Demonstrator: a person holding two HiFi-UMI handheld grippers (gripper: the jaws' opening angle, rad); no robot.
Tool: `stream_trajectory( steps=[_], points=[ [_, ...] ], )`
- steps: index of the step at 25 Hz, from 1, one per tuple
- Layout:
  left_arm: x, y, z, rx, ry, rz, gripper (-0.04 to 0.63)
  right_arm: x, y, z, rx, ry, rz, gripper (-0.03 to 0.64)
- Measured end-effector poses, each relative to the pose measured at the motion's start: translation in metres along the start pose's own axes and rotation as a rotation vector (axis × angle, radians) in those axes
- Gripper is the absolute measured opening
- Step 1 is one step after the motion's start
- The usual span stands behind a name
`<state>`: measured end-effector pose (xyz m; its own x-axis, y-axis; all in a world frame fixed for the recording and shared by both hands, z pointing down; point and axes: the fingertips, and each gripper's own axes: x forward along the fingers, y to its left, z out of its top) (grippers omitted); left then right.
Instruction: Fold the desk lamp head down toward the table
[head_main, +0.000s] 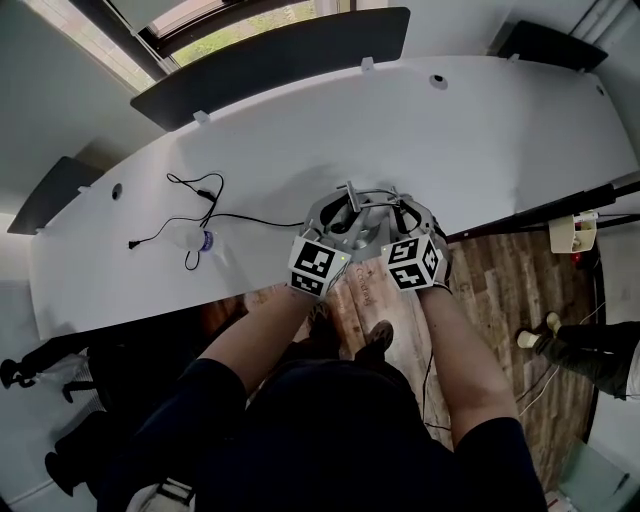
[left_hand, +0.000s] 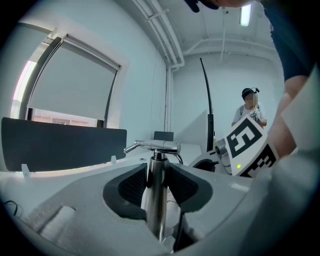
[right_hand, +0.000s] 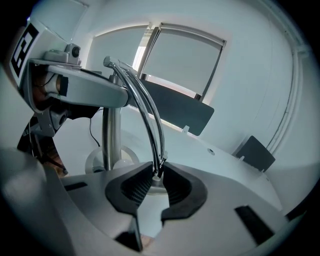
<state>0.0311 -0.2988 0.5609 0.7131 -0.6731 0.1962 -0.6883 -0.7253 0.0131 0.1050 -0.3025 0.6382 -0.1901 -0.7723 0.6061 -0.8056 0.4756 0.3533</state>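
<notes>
Your left gripper (left_hand: 158, 182) has its ribbed black pads clamped on the desk lamp's post (left_hand: 156, 210) – a thick, polished metal tube standing upright, with a short chrome crosspiece (left_hand: 159, 146) at its top. Your right gripper (right_hand: 156, 182) is nearly closed, its pads pinching the lower tip of the 2 thin curved rods (right_hand: 150, 125), which arch up glossy and narrow to the top of the post. The lamp's round white base (right_hand: 95, 161) sits at the near edge of the smooth white table (head_main: 480, 130), right in front of you.

To the left lie a thin black cable (head_main: 250, 217) in loose loops and a small clear bottle (head_main: 195, 240) – both well apart from the lamp. Dark flat panels (head_main: 270, 60) line the far edge.
</notes>
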Motion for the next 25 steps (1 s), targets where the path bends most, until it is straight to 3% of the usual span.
stream_trajectory(
  steps=[6, 14, 25],
  points=[
    [-0.003, -0.001, 0.000, 0.050, 0.032, 0.003, 0.123, -0.013, -0.004, 0.008, -0.034, -0.035, -0.015, 0.101],
    [-0.043, -0.006, 0.004, 0.032, 0.030, 0.066, 0.123, -0.068, 0.007, 0.017, -0.029, -0.112, 0.017, 0.100],
    [-0.117, -0.086, 0.064, 0.031, -0.020, -0.054, 0.095, -0.171, 0.034, 0.048, 0.177, -0.280, 0.162, 0.050]
  ],
)
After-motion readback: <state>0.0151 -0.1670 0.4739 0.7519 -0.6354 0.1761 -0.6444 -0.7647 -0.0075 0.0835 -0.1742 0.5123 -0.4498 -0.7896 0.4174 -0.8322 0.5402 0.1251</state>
